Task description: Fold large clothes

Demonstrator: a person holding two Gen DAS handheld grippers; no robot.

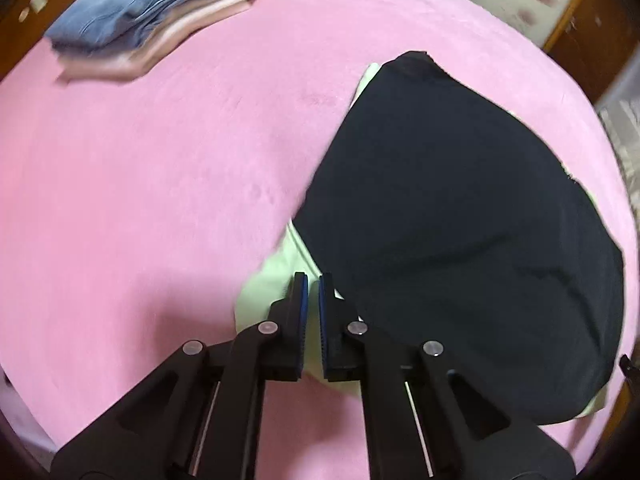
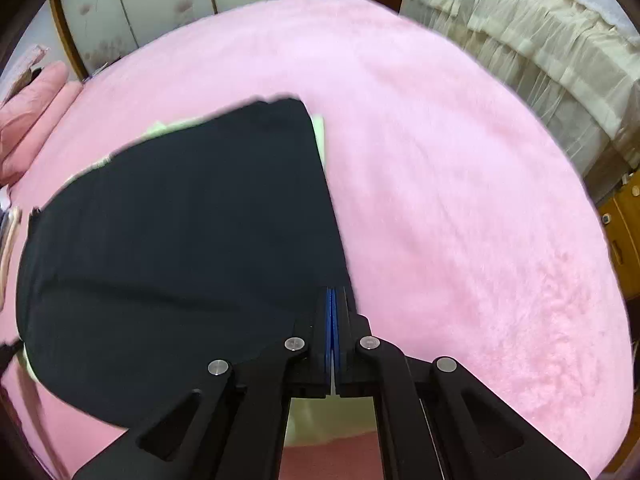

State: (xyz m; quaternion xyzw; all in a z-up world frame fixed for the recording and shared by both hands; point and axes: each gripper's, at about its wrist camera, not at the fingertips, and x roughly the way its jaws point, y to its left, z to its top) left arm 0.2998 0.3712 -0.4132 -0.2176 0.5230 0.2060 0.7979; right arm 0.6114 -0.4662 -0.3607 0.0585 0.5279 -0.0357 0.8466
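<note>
black garment [image 1: 460, 220] lies folded over pale green cloth [image 1: 276, 276] mid-blanket [image 1: 160, 180], apparently part-folded; left gripper [image 1: 313, 284] slightly parted, empty; right gripper [image 2: 332, 296] closed, seemingly gripping nothing; folded stack [image 1: 152, 16] done.

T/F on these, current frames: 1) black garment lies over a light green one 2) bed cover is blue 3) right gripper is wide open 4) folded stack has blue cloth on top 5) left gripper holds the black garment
1) True: the black garment lies over the green garment, whose edges show around it.
2) False: the bed cover is pink.
3) False: the right gripper is shut, at the black garment's edge.
4) True: the folded stack has blue cloth on top, pink beneath.
5) False: the left gripper has a narrow gap with nothing between its pads; it is above the green garment.
</note>
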